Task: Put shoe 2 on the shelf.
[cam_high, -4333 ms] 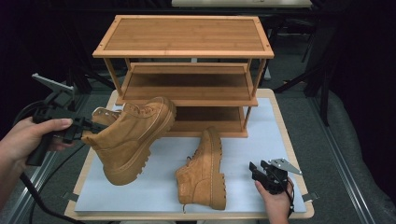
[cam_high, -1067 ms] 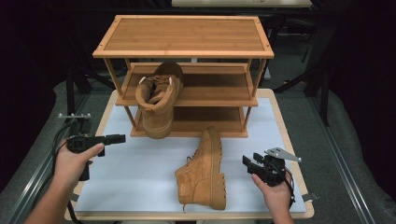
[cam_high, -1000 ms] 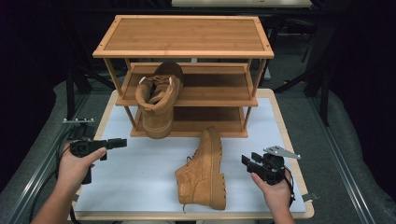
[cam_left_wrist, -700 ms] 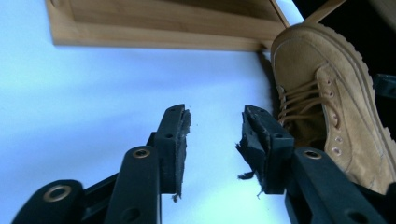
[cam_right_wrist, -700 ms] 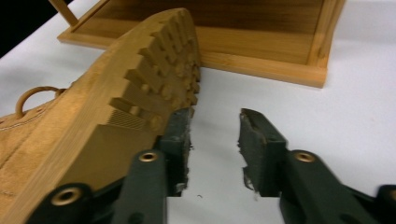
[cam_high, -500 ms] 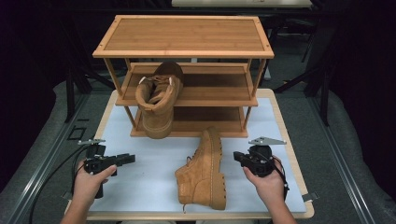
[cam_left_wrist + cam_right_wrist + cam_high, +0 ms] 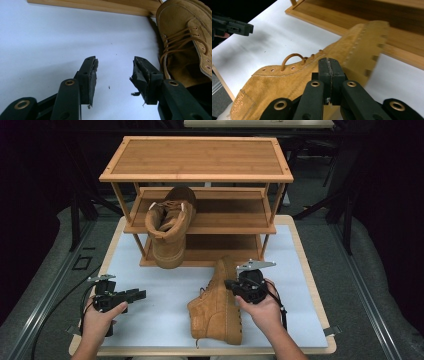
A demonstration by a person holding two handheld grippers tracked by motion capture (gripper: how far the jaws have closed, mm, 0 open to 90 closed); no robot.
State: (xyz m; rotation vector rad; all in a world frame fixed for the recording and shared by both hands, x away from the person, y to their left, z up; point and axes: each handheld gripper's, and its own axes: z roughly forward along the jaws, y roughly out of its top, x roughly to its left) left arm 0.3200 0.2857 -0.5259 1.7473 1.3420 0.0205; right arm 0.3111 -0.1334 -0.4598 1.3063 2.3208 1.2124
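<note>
A tan suede lace-up boot (image 7: 217, 307) lies on its side at about 6 o'clock on the pale blue worktop (image 7: 165, 320). The right tool (image 7: 231, 284), its jaws pressed together and empty, sits against the boot's sole side. The left tool (image 7: 141, 293) hovers at 8 o'clock, jaws apart, gripping nothing. A second tan boot (image 7: 170, 227) stands on the three-tier bamboo shoe rack (image 7: 200, 160) at 12 o'clock.

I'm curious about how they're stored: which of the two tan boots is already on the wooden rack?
The boot on the rack's middle shelf, at its left end, heel end hanging over the front edge. The other boot lies on its side on the white mat beside the right hand-held gripper.
</note>
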